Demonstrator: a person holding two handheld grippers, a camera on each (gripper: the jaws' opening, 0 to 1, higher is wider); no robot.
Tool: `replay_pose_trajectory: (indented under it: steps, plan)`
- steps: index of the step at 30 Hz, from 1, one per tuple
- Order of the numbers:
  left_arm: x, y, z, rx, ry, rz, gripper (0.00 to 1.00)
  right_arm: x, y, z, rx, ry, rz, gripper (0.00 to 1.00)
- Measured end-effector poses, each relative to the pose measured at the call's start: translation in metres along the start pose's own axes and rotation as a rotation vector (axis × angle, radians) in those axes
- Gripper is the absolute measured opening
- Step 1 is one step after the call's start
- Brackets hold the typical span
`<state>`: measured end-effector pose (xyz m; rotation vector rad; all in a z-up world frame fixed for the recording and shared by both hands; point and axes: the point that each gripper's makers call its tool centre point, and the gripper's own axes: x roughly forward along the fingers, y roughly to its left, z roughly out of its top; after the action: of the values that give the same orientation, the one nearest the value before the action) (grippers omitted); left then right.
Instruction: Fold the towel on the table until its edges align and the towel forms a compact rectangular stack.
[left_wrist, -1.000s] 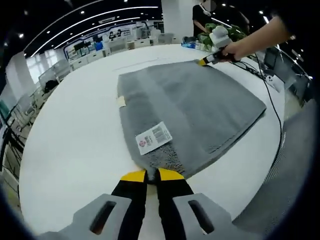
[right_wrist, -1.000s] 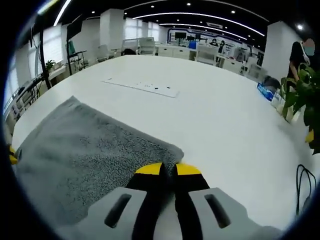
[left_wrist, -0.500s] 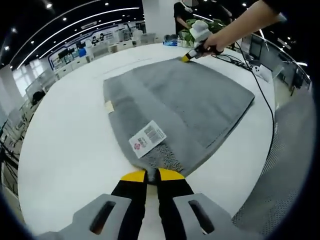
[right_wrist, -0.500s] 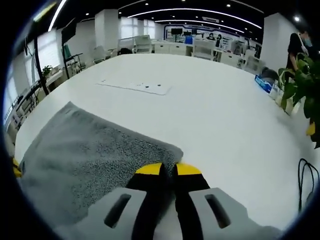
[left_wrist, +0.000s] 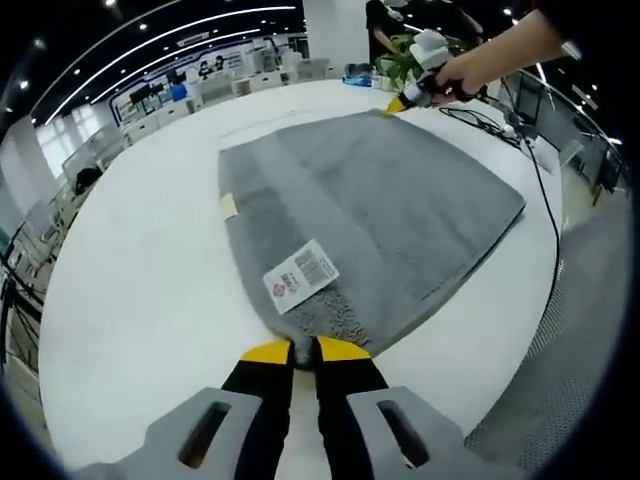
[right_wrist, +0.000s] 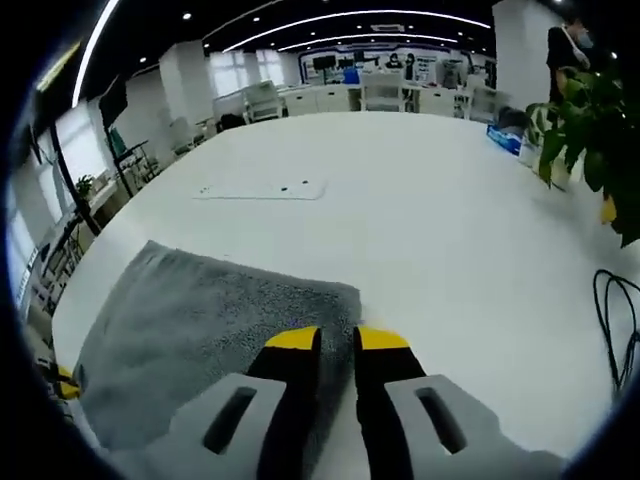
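the left gripper (left_wrist: 303, 349) is clamped on the near corner of the gray towel (left_wrist: 380, 215), spread ahead on the white table (left_wrist: 130, 280); the right gripper (right_wrist: 337, 339) pinches its far corner.

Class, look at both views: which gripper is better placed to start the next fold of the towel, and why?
Roughly equal. The left gripper has its jaws shut on the towel at the near corner; the right gripper is at the far corner, jaws slightly parted. A two-corner lift looks likely, so neither leads.

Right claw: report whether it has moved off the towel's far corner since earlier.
No. The right claw stays at the far corner of the towel.
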<state>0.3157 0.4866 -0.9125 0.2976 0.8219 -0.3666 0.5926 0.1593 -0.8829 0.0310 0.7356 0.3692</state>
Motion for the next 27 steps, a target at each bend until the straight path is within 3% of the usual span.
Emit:
replay_pose_trajectory:
  steps: [3,6,10,14,17,18,22,27]
  plan:
    - [-0.003,0.006,0.001,-0.015,0.010,0.023,0.16,-0.007,0.008,0.003,-0.025,-0.003,0.024,0.16]
    - [-0.010,0.013,0.002,-0.041,0.011,0.052,0.29,-0.012,0.013,0.007,-0.023,-0.020,0.043,0.19]
    - [-0.020,0.012,0.009,-0.088,-0.037,0.066,0.46,-0.018,0.026,0.009,-0.040,-0.035,0.082,0.22]
    - [-0.029,0.004,0.021,-0.089,-0.075,0.054,0.50,-0.022,0.030,0.008,-0.076,-0.025,0.106,0.26]
    - [-0.032,-0.005,0.032,-0.090,-0.089,0.028,0.53,-0.030,0.036,0.025,0.094,-0.112,0.141,0.27]
    - [-0.033,-0.008,0.036,-0.085,-0.101,0.019,0.55,-0.035,0.037,0.032,0.111,-0.137,0.147,0.27]
    - [-0.036,-0.027,0.062,-0.034,-0.161,-0.023,0.62,-0.044,0.036,0.041,0.089,-0.140,0.152,0.33]
    - [-0.034,-0.053,0.077,0.040,-0.167,-0.061,0.62,-0.057,0.038,0.051,0.089,-0.169,0.160,0.39]
